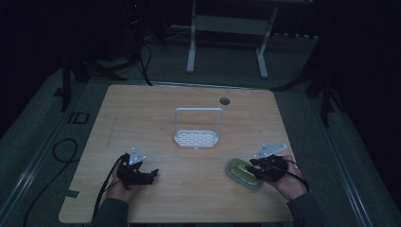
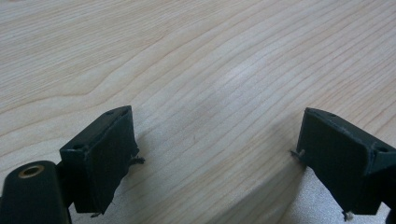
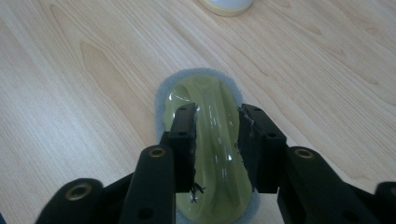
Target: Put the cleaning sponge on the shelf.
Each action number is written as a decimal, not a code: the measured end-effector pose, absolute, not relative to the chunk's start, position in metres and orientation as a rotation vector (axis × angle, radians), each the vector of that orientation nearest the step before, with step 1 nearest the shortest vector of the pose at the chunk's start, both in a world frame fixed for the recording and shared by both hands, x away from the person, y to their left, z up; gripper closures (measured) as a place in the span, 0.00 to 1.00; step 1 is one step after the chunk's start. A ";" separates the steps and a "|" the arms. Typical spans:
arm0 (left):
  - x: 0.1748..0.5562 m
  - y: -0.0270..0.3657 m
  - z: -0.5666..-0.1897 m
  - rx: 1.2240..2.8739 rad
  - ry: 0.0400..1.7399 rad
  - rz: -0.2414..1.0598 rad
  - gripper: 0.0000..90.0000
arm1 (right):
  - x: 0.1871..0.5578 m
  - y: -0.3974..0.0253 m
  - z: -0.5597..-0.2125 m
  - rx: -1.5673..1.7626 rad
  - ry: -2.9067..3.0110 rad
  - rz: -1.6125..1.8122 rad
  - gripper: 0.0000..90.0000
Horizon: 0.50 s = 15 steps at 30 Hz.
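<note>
The green sponge (image 3: 210,140), lying lengthwise along the right tool (image 3: 215,140) at the desk's (image 1: 189,189) near right, is being pinched across its raised middle, while the left tool (image 2: 215,154) is being held open, well apart.

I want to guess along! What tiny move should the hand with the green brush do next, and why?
Probably squeeze the right gripper shut on the brush's green handle. Its jaws sit either side of the handle, seemingly not yet clamped, and the brush lies flat on the table.
</note>
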<state>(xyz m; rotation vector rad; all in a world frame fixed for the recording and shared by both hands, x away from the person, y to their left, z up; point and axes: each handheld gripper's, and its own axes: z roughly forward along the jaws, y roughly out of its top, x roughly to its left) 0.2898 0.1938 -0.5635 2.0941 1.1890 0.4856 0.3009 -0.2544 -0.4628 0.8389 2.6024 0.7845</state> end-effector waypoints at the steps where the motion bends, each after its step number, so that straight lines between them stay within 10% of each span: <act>1: 0.290 0.194 -0.564 2.095 1.189 0.486 0.13 | 0.303 -0.254 -0.462 0.835 2.609 0.778 0.73; 15: 0.290 0.194 -0.564 2.095 1.189 0.485 0.13 | 0.319 -0.251 -0.460 0.826 2.718 0.716 0.61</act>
